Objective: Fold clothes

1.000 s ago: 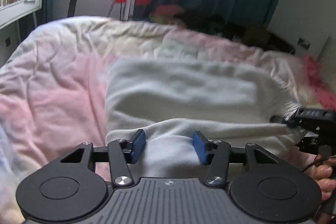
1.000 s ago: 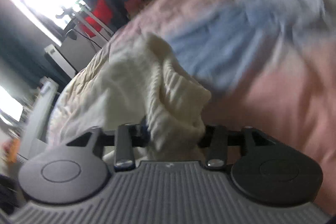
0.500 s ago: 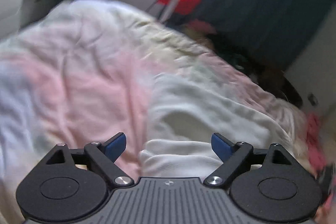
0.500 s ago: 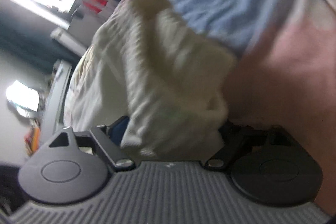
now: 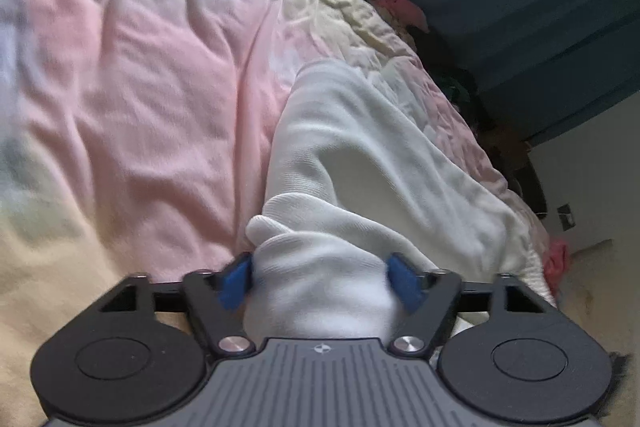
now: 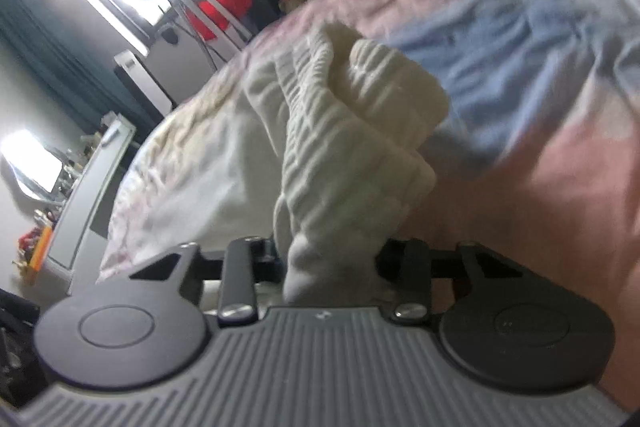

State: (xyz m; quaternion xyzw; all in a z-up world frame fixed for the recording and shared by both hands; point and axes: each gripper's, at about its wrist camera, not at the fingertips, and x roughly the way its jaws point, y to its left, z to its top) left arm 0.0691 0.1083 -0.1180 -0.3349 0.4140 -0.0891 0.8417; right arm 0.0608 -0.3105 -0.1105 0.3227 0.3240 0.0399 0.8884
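Sweater (image 5: 360, 155) pinched by left tool (image 5: 320, 281) and right tool (image 6: 332, 263); no legible writing.

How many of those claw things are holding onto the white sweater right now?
2. The left gripper clamps a bunched fold of the white sweater near the pink bedspread; the right gripper pinches its ribbed edge.
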